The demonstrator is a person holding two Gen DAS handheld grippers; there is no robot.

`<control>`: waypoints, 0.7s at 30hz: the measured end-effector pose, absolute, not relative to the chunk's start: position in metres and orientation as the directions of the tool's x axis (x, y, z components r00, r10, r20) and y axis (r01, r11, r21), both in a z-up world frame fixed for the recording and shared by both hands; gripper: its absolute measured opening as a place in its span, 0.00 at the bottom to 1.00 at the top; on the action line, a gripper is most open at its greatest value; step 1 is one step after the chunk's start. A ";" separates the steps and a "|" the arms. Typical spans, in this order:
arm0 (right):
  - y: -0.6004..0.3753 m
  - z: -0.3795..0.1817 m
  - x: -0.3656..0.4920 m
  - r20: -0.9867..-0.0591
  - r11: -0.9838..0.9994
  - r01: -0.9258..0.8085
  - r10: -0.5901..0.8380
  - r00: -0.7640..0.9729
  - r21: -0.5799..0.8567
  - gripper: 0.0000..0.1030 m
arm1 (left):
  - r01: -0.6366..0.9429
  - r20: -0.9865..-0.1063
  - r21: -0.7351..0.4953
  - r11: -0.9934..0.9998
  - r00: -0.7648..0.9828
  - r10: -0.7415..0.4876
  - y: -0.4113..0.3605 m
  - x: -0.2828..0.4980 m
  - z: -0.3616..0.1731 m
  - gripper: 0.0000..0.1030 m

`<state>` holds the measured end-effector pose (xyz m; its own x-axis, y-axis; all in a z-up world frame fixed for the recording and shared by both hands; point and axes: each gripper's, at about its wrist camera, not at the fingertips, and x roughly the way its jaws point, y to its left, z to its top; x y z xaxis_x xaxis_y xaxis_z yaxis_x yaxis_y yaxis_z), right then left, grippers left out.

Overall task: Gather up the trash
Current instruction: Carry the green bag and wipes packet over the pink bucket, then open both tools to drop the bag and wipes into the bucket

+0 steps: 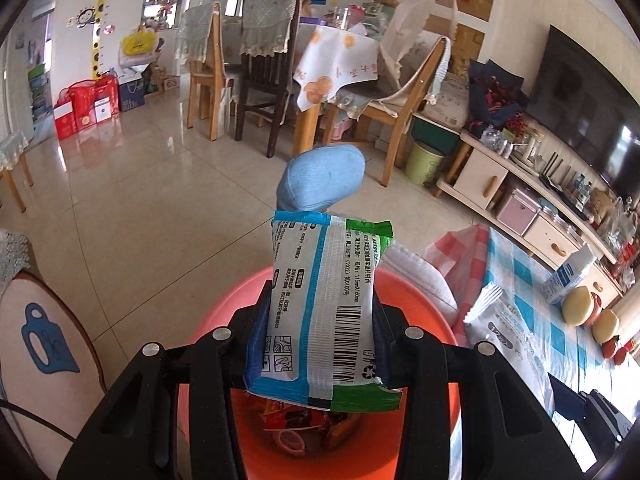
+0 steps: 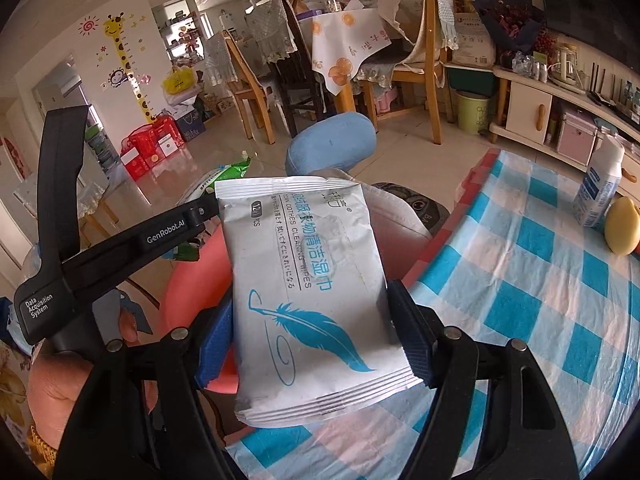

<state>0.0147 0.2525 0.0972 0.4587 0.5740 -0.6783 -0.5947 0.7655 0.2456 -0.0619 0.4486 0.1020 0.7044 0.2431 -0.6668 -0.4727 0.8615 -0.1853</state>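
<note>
Left wrist view: your left gripper [image 1: 320, 320] is clamped on a green-and-white packet [image 1: 326, 308], barcode side up, its pads pressing the packet's two long edges. The packet hangs directly over the orange bin [image 1: 420, 292], whose rim curves around behind the fingers; wrappers [image 1: 304, 424] already lie in its bottom. Beyond the packet's far end a foot in a blue sock [image 1: 324, 180] rises over the bin's far rim, close to the packet and in line with it. To the left sits a round cushion [image 1: 44, 340] with a blue teapot motif; to the right, the table's blue checked cloth [image 1: 516, 292] begins just beside the bin.

Right wrist view: your right gripper [image 2: 312, 312] is clenched on a white wipes packet [image 2: 316, 292] printed with a blue feather, held flat between the pads at the table's edge, partly over the checked cloth [image 2: 532, 292] and partly over the bin's rim [image 2: 192, 280]. Your left gripper's body [image 2: 120, 248] crosses the left half of this view with your hand [image 2: 56, 384] around its handle, standing near the white packet's left edge. On the cloth, well apart from the packet, stand a white-and-blue bottle [image 2: 600, 188] and a pale round fruit-shaped object [image 2: 622, 226] just beside it. Dining chairs [image 2: 256, 76], a covered table [image 2: 344, 44] and a green pail [image 2: 474, 112] fill the background.
</note>
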 end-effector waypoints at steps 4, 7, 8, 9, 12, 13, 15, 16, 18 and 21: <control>0.268 0.091 0.018 -0.684 0.757 -0.604 0.579 0.444 0.249 0.71 | -0.486 -0.679 -0.195 0.852 0.694 0.240 0.457 -0.061 0.097 0.42; 0.277 0.085 0.023 -0.697 0.755 -0.601 0.578 0.423 0.262 0.72 | -0.498 -0.697 -0.196 0.845 0.677 0.237 0.459 -0.058 0.093 0.43; 0.278 0.083 0.025 -0.700 0.753 -0.599 0.581 0.415 0.270 0.72 | -0.499 -0.704 -0.200 0.843 0.672 0.230 0.459 -0.056 0.090 0.45; 0.280 0.081 0.026 -0.698 0.748 -0.600 0.590 0.407 0.283 0.72 | -0.500 -0.706 -0.207 0.841 0.671 0.225 0.459 -0.055 0.089 0.53; 0.281 0.081 0.023 -0.691 0.742 -0.605 0.599 0.404 0.289 0.83 | -0.518 -0.695 -0.210 0.829 0.676 0.246 0.460 -0.059 0.091 0.78; 0.280 0.083 0.021 -0.690 0.748 -0.604 0.592 0.417 0.277 0.83 | -0.521 -0.690 -0.207 0.828 0.678 0.254 0.458 -0.060 0.093 0.80; 0.275 0.087 0.015 -0.682 0.753 -0.612 0.581 0.443 0.244 0.83 | -0.518 -0.689 -0.207 0.830 0.679 0.253 0.457 -0.059 0.093 0.87; 0.272 0.090 0.011 -0.679 0.761 -0.611 0.568 0.465 0.218 0.83 | -0.519 -0.691 -0.205 0.830 0.677 0.253 0.456 -0.058 0.092 0.88; 0.266 0.093 0.006 -0.677 0.780 -0.601 0.539 0.501 0.176 0.85 | -0.523 -0.694 -0.195 0.830 0.671 0.260 0.455 -0.057 0.092 0.89; 0.254 0.096 -0.001 -0.674 0.800 -0.586 0.504 0.539 0.129 0.87 | -0.515 -0.698 -0.182 0.838 0.668 0.259 0.451 -0.055 0.093 0.92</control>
<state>-0.0010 0.2539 0.0956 0.5394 0.5043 -0.6743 -0.5864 0.7997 0.1290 -0.0550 0.4507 0.0929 0.6675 0.2588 -0.6981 -0.5149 0.8377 -0.1818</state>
